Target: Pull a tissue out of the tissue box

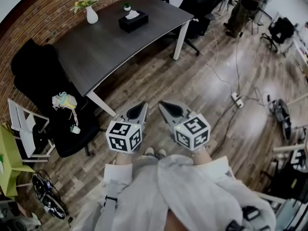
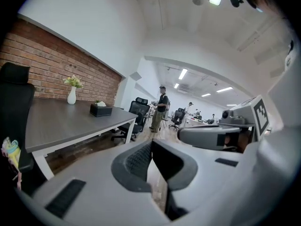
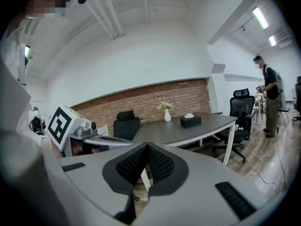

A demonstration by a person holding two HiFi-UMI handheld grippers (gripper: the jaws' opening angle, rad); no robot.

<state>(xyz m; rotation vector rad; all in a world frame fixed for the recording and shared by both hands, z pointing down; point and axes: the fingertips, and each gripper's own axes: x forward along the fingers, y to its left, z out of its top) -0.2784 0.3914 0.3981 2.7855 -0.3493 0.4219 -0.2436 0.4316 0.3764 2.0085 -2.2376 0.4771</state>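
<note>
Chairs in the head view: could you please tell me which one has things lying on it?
The black chair by the table's near corner: a pastel bundle and a small cup rest on it. The other chairs show nothing like that.

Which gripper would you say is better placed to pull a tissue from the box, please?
Left, marginally: the left gripper is nearer the table and more in line with the tissue box. It and the right gripper are shut, empty and far off.
</note>
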